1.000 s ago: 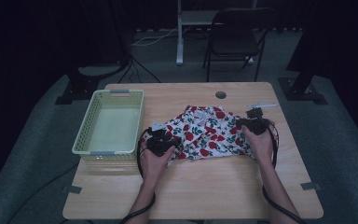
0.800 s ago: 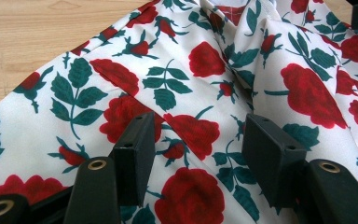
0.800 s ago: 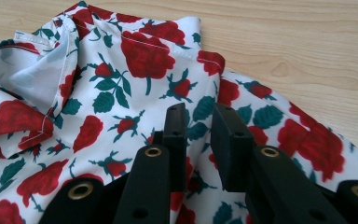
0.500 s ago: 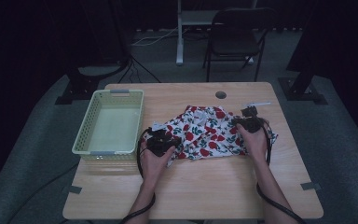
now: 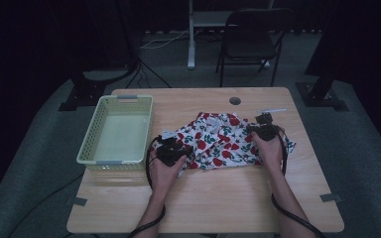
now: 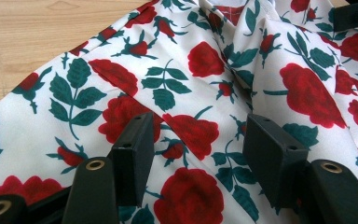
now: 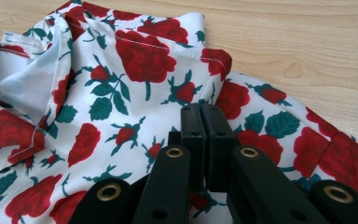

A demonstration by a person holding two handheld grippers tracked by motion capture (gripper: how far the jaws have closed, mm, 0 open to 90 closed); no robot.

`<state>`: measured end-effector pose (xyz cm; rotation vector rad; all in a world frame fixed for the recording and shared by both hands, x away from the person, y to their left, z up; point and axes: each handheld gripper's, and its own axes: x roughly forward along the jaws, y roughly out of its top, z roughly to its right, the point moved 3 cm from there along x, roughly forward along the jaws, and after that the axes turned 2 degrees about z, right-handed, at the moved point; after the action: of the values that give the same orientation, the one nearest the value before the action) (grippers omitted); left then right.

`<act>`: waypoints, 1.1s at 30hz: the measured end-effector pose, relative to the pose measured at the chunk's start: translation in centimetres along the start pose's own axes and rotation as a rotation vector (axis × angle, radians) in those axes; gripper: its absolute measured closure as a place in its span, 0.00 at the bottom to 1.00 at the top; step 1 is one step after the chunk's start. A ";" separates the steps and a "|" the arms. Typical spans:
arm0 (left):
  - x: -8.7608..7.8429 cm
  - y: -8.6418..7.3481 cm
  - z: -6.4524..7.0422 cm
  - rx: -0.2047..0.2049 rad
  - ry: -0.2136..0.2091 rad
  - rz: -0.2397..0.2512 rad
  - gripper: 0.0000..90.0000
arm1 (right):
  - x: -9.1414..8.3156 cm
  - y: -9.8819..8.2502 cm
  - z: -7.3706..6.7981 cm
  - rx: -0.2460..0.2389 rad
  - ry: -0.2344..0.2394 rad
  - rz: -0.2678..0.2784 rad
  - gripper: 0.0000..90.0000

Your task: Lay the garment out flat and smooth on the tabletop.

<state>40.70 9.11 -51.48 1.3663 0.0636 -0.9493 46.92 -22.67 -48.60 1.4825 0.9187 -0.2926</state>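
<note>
A white cloth printed with red roses and green leaves (image 5: 218, 141) lies rumpled on the wooden table (image 5: 218, 198). My left gripper (image 5: 171, 148) rests on its left edge. Its jaws stand open astride flat fabric (image 6: 200, 140), with nothing pinched. My right gripper (image 5: 263, 130) is on the right part of the cloth (image 7: 140, 60). Its jaws have just been closing and now meet at the tips (image 7: 200, 112), where a small pucker of fabric runs in between them.
A pale green mesh basket (image 5: 90, 144) stands at the table's left, close to my left hand. A round hole (image 5: 235, 101) and a thin white strip (image 5: 273, 110) lie beyond the cloth. A folding chair (image 5: 253, 34) stands behind the table.
The right gripper has edged slightly to the left on the cloth. The left hand and the cloth's shape look the same.
</note>
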 end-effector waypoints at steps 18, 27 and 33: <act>0.0 0.0 0.0 0.005 0.000 0.003 0.49 | -1.6 -0.8 -1.9 -0.102 0.042 0.013 0.98; 0.1 0.0 0.0 0.008 0.001 0.005 0.49 | -2.6 -1.6 -3.1 -0.151 0.066 0.038 0.98; 0.1 0.0 0.0 0.009 0.001 0.005 0.49 | -3.4 -1.8 -3.6 -0.175 0.080 0.059 0.99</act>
<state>40.71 9.07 -51.53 1.3742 0.0564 -0.9459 42.24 -20.81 -46.99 1.3646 0.9382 -0.1075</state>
